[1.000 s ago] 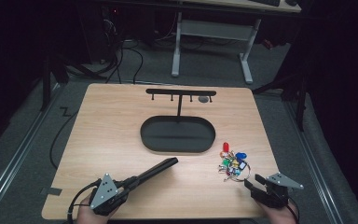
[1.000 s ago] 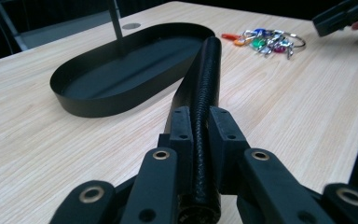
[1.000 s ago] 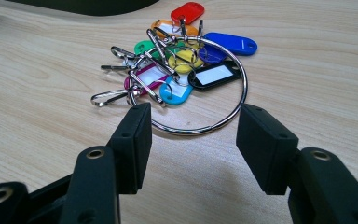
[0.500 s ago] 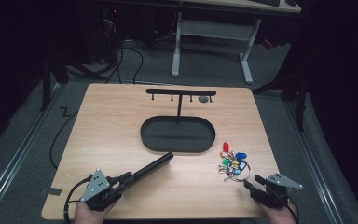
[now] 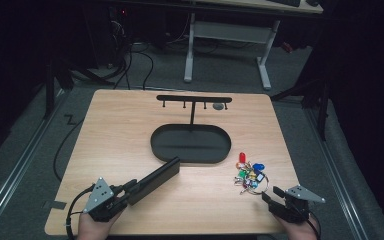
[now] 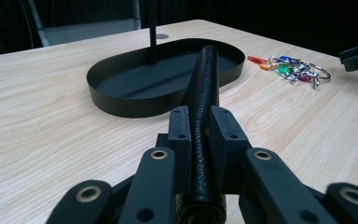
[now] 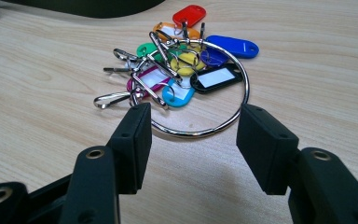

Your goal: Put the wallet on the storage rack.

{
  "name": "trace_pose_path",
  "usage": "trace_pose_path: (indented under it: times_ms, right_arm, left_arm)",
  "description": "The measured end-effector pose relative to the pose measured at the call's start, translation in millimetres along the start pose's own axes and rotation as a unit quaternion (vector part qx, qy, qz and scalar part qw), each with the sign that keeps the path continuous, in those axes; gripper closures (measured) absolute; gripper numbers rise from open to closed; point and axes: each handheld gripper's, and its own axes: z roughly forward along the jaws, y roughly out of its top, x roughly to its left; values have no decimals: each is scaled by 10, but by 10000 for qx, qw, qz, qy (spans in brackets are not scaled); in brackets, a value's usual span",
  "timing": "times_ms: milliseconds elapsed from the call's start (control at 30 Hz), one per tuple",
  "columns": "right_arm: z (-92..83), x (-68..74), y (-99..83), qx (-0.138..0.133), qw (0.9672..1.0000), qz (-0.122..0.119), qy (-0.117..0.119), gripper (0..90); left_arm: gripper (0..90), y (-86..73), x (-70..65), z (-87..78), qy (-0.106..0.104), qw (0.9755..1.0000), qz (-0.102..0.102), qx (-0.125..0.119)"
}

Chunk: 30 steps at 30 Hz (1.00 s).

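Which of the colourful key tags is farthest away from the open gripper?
The red tag. It lies at the far edge of the bunch, beyond the blue tag and the black tag, farthest from the right gripper.

I see the tray (image 5: 190, 150) mid-table (image 5: 120, 125), its rack (image 5: 194, 99) behind; key bunch (image 5: 250, 174) to its right, wallet (image 5: 155, 179) before its left end.

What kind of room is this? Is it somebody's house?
Probably not a house. It looks like a workroom or lab set up for recording. A wooden table stands alone on grey carpet, with cables running along the dark floor behind it and a desk frame further back.
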Motion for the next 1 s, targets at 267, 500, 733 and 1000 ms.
trace_pose_path:
  times_ms: [267,500,733,1000]
  right_arm:
    - [7,13,12,-31,10000,-55,-26,456]
    - [-4,-14,-10,-22,10000,-15,-27,456]
    - [-5,-7,-5,-20,10000,-28,-34,456]
    - [-3,-9,-4,-22,10000,-18,-20,456]
  left_arm:
    - [790,-12,76,6,-1,10000,-73,-34]
    - [781,-30,135,18,9,9998,-157,-76]
    - [777,-39,147,9,9,9998,-164,-108]
    - [765,-43,135,-2,-6,9998,-138,-128]
